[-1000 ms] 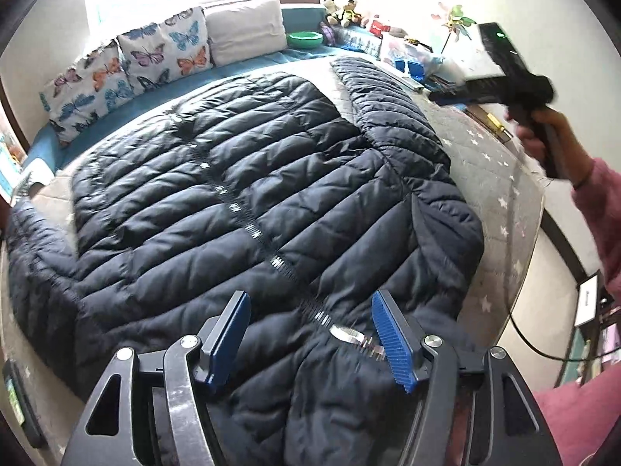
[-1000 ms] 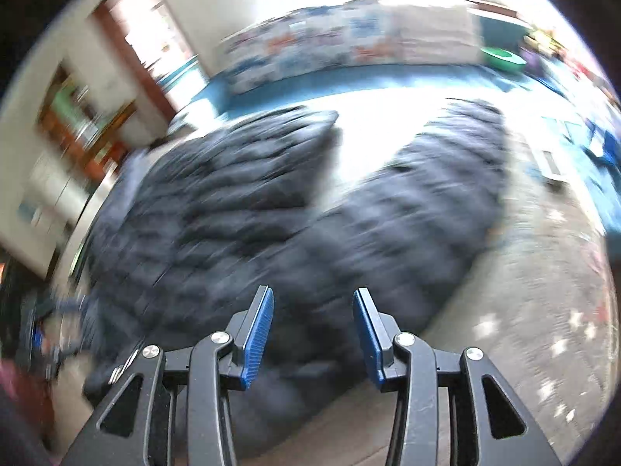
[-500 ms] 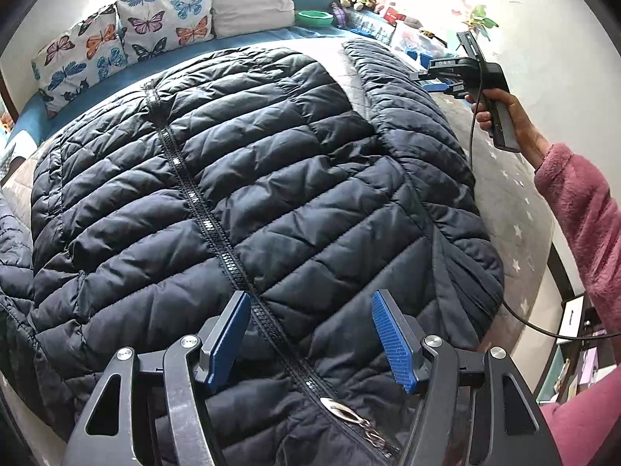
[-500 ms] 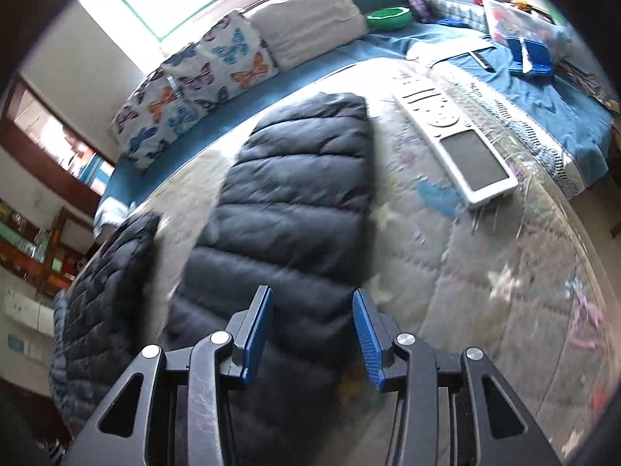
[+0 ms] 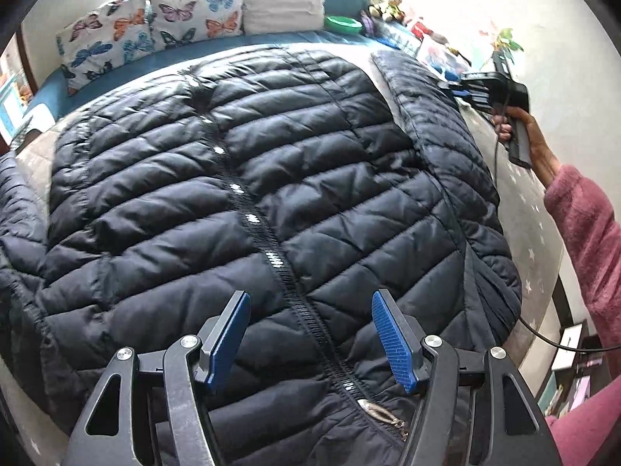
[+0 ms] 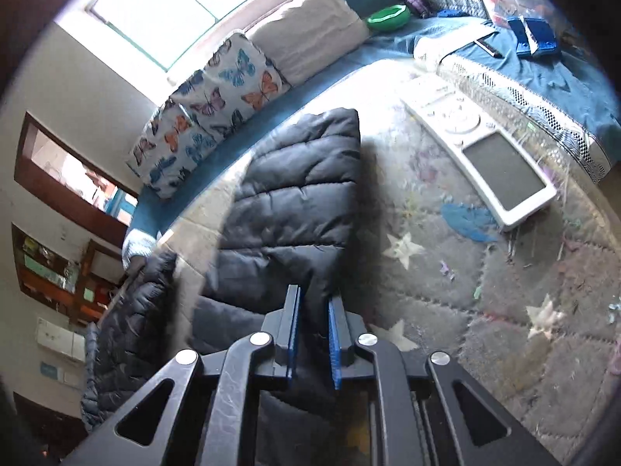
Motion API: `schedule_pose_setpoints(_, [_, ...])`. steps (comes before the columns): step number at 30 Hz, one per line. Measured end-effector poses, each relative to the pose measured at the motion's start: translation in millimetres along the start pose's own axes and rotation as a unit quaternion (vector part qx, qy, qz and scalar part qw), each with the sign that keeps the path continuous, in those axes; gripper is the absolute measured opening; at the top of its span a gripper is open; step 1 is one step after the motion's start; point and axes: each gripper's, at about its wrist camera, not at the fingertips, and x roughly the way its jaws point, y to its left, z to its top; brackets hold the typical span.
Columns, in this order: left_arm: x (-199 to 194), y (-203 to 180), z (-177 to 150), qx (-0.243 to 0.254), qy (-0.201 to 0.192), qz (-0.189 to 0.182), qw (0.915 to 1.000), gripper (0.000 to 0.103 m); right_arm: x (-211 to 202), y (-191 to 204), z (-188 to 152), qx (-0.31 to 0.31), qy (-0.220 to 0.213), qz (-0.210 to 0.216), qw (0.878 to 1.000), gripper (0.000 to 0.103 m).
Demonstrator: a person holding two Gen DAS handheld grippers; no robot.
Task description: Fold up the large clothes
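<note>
A dark navy quilted puffer jacket [image 5: 240,202] lies spread front-up on the bed, its zipper [image 5: 252,217] running down the middle. My left gripper [image 5: 310,334] is open and empty, hovering above the zipper at the jacket's near end. The jacket's right sleeve [image 6: 299,198] stretches away over the mat. My right gripper [image 6: 313,334] is shut on that sleeve's near part. In the left wrist view the right gripper [image 5: 493,85] shows at the sleeve's far side, held by a hand in a pink sleeve.
Butterfly cushions [image 5: 147,19] and a white pillow [image 5: 283,0] line the far edge. A green bowl [image 6: 388,17] and toys sit at the back right. A white flat device [image 6: 485,155] lies on the star-patterned mat [image 6: 485,291] right of the sleeve.
My right gripper has closed its fingers onto the sleeve; it was open before. My left gripper has shifted a little over the jacket and stays open.
</note>
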Motion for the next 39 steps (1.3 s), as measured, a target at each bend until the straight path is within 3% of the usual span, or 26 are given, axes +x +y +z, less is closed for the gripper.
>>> schedule_pose_setpoints(9, [-45, 35, -25, -0.039, -0.049, 0.012, 0.998, 0.069, -73, 122, -13, -0.142, -0.069, -0.003, 0.988, 0.01])
schedule_pose_setpoints(17, [-99, 68, -72, -0.066, -0.101, 0.017, 0.9925, 0.069, -120, 260, -90, -0.274, -0.086, 0.056, 0.956, 0.009])
schedule_pose_setpoints(20, [-112, 78, -89, -0.067, -0.11, 0.014, 0.9915, 0.069, -123, 285, -112, -0.31, -0.083, 0.039, 0.946, 0.009])
schedule_pose_setpoints(27, [-123, 100, -105, -0.077, -0.111, 0.022, 0.9906, 0.069, -107, 261, -105, -0.284, -0.049, -0.014, 0.957, 0.009])
schedule_pose_setpoints(33, [-112, 106, -103, -0.101, -0.09, 0.026, 0.9904, 0.069, -93, 202, -83, -0.231, -0.025, -0.063, 0.971, 0.011])
schedule_pose_setpoints(37, [-100, 100, -90, -0.107, -0.078, 0.034, 0.9906, 0.069, -75, 146, -68, -0.181, -0.007, -0.076, 0.98, 0.027])
schedule_pose_setpoints(39, [-95, 98, -82, -0.113, -0.072, 0.034, 0.9904, 0.069, -62, 118, -60, -0.16, 0.003, -0.08, 0.984, 0.028])
